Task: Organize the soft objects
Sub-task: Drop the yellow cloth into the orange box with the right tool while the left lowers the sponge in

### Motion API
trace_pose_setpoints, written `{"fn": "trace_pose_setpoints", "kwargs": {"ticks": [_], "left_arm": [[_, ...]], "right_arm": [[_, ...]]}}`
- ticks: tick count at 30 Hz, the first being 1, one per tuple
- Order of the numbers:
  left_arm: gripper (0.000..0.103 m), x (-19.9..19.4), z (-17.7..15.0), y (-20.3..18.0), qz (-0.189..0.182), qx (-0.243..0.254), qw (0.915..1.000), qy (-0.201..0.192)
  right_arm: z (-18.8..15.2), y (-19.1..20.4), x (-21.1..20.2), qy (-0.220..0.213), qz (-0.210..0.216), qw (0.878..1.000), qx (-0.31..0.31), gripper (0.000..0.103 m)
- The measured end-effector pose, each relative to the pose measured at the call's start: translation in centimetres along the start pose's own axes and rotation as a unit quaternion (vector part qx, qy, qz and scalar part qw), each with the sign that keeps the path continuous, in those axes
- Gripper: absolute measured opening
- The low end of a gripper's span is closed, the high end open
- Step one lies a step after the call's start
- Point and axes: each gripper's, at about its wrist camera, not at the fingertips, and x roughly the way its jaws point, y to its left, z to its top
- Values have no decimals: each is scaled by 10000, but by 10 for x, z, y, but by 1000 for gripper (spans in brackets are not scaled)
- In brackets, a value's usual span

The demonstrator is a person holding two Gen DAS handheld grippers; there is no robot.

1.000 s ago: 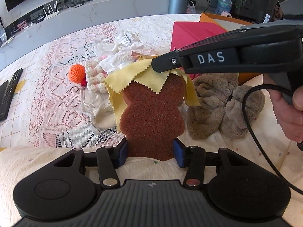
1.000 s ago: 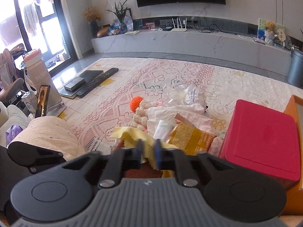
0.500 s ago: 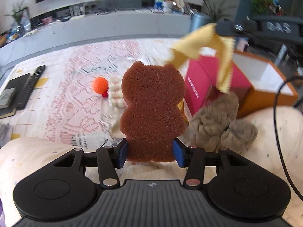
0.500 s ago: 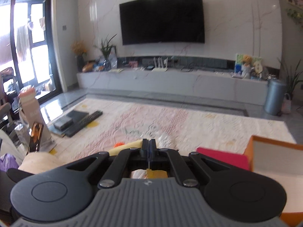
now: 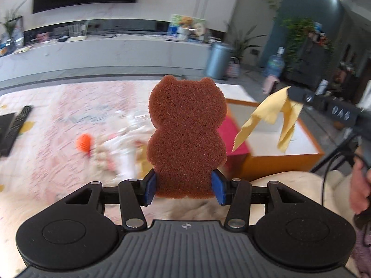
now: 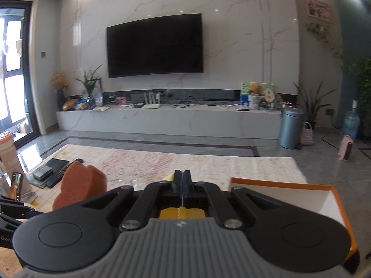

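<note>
Standing upright — brown bear-shaped sponge [image 5: 187, 136], porous, thick-edged

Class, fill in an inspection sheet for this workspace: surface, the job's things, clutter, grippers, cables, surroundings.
Surface: lace-patterned pink cloth over the low surface.
Job's things: brown bear sponge upright; yellow cloth hanging above the orange box; red lid beside the box.
Clutter: blurred heap with an orange knit ball; remote control.
Grippers: left gripper clamps the sponge; right gripper shut on the cloth.
Cables: black cable near the hand.
Surroundings: wall television, grey bin, plants.
</note>
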Motion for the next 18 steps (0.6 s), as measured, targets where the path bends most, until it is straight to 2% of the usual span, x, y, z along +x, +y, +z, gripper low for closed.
{"fn": "trace_pose_setpoints", "kwargs": {"ticks": [5, 9, 18], "left_arm": [[56, 21, 23, -37, -622, 140, 9979, 136], [56, 48, 44, -65, -972, 259, 9945, 295], [56, 132, 80, -104, -1556, 270, 9796, 1243]], "right_arm": [[1, -30, -16, -45, -410, 9991, -1, 0], [1, -51, -19, -13, -674, 9977, -18, 0], [-10, -94, 4, 379, -1147, 9927, 14, 0]]}}
